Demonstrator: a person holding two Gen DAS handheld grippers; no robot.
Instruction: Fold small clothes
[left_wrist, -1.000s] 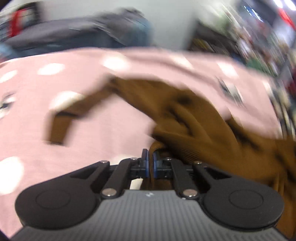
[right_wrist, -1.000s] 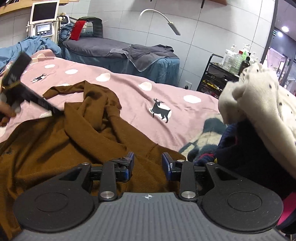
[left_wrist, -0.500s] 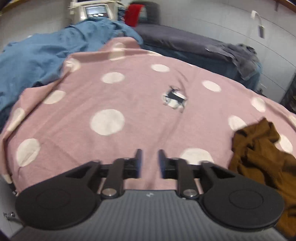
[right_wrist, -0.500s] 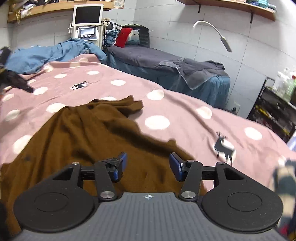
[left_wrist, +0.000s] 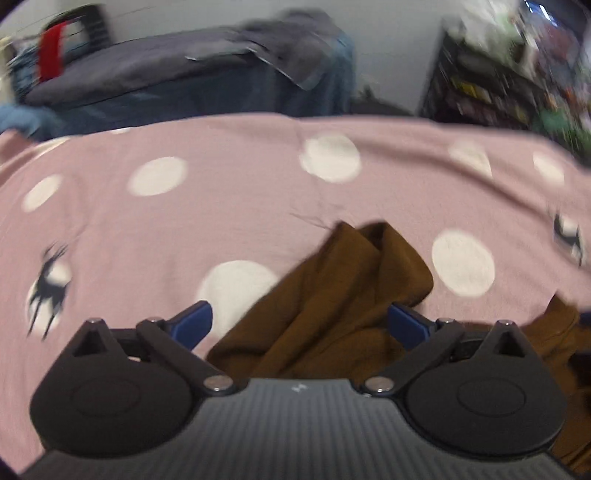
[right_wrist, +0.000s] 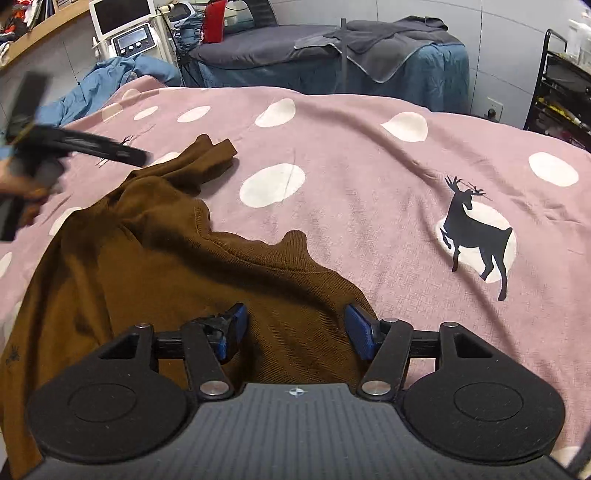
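Sweater (right_wrist: 155, 266): brown, crumpled on the pink spotted bedspread (right_wrist: 369, 155).
Left gripper (left_wrist: 299, 321): opening wide over a sleeve, gripping nothing.
Right gripper (right_wrist: 293, 328): wide, closing over the hem, not yet gripping.

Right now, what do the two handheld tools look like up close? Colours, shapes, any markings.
Both match. The left tool and right tool each have a ribbed dark grey body with a small white mark at its front edge, flanked by two round black discs. Black link arms with silver pivot screws carry the fingers, which end in blue pads. No cables show. Seen from the right camera, the left tool is too blurred to detail.
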